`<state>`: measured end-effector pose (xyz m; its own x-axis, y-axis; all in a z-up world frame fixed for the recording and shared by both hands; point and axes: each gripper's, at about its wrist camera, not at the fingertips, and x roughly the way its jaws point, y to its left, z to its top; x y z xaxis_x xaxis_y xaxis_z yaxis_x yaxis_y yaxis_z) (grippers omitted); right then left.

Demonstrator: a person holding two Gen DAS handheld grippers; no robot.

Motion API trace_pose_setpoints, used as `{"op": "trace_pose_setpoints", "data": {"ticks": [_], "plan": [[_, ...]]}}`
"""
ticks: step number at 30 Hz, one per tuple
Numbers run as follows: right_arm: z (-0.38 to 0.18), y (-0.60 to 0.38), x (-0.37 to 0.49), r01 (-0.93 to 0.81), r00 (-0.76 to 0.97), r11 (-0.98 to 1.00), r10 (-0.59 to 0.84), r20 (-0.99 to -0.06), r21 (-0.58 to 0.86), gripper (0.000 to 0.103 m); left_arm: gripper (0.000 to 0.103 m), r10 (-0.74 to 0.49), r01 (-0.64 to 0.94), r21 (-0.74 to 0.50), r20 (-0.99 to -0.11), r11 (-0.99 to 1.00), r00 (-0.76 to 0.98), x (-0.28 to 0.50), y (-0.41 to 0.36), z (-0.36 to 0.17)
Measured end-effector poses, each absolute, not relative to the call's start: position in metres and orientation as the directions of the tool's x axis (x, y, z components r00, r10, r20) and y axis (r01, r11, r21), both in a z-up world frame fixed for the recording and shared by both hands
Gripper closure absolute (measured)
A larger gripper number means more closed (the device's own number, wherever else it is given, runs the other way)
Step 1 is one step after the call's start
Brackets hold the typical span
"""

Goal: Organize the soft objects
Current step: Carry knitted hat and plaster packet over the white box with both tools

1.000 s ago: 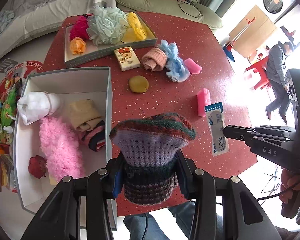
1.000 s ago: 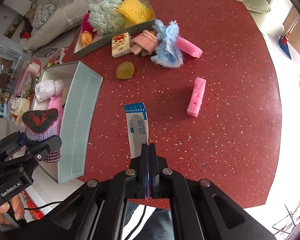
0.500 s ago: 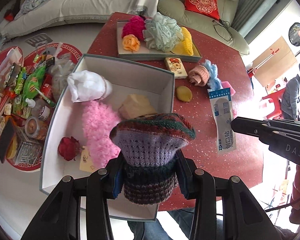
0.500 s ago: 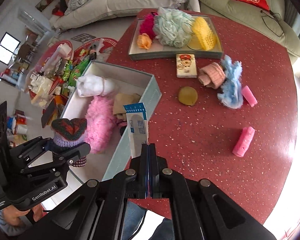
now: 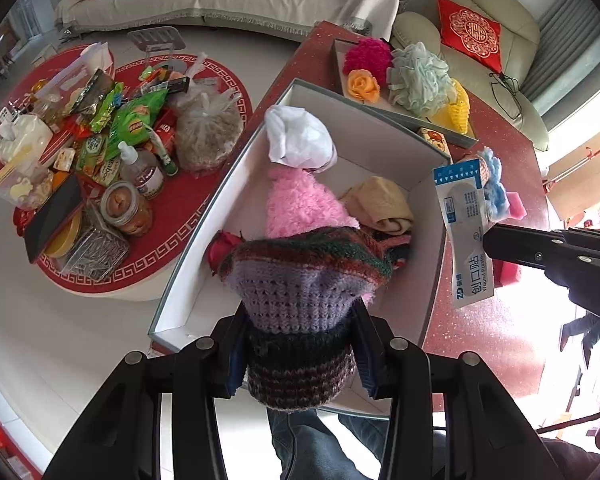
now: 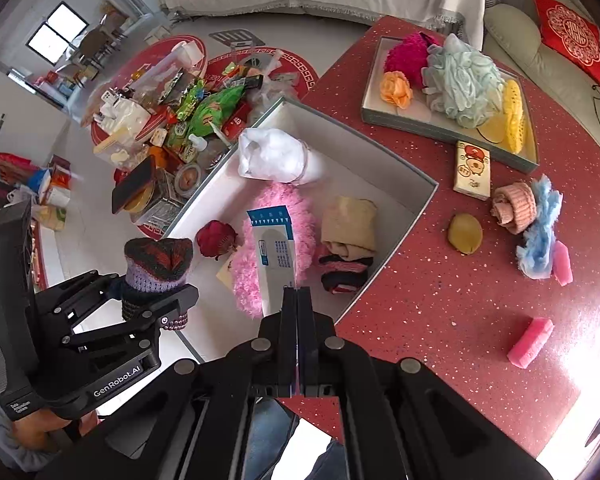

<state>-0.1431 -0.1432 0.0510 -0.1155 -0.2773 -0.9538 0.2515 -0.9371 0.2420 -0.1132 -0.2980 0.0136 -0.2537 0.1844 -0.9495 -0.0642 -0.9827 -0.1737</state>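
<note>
Left gripper: fingers clamped on the knitted hat — striped wool bulging out between the pads, low centre of the left wrist view.
Knitted hat, other angle: lower left of the right wrist view, hanging just off the near edge of the box.
Right gripper: fingers pressed tight together, pinching the bottom edge of the plaster packet — it stands up from the tips, over the box's interior.
Plaster packet, left wrist view: right of centre, at the box's right wall.
Box: grey outside, white inside, centre frame, open.
In the box: white bundle at the far end, pink fluffy piece mid-box, tan cloth to its right, red flower to its left.
Worktop: red, speckled, filling the right side.
Loose on the worktop: pink sponge at lower right, yellow round pad near the box.
Tray: upper right, carrying a mint bath pouf.
</note>
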Motion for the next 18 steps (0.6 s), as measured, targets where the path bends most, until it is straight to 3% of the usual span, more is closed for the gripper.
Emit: {"op": "trace_pose_setpoints", "data": {"ticks": [18], "plan": [[0.045, -0.168, -0.142, 0.278, -0.086, -0.931, -0.269, -0.959, 0.236, 0.103, 0.058, 0.141, -0.027, -0.139, -0.961, -0.990, -0.236, -0.108, -0.321, 0.000]]}}
